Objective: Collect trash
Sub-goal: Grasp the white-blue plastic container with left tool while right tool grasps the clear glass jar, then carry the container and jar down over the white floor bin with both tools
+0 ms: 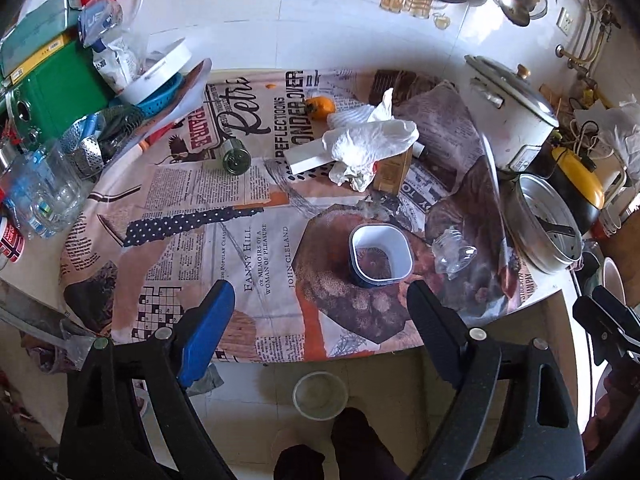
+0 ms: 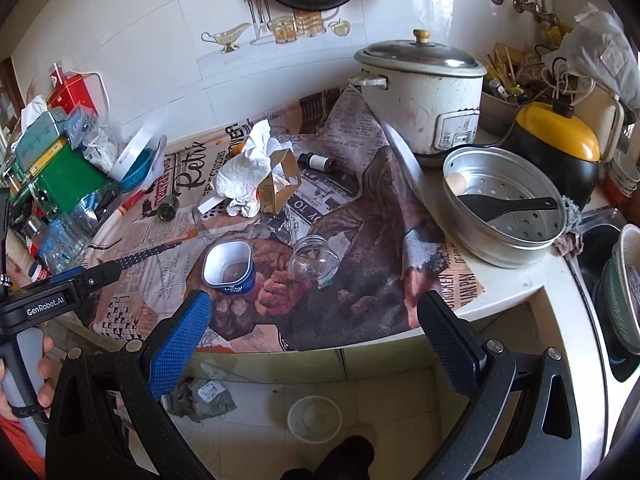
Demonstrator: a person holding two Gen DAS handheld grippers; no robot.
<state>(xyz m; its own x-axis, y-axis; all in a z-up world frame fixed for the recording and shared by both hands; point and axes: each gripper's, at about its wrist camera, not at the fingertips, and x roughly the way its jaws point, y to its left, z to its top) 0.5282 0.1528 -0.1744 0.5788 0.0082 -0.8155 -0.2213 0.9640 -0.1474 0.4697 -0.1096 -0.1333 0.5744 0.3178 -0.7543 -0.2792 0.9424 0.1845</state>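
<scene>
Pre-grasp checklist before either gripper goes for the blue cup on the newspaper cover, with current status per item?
1. left gripper open and empty: ok, jaws wide, nothing between them.
2. right gripper open and empty: ok, same.
3. blue cup upright and reachable: ok, it stands just beyond the left fingertips with bare cover around it.
4. Cup contents: cannot tell; dark residue at the bottom, liquid or dry unclear.
5. Neighbours clear: ok, the clear jar lies on its side beside the cup, apart from it.
6. Trash destination: cannot tell; only a white bowl shows on the floor, no bin visible.
</scene>
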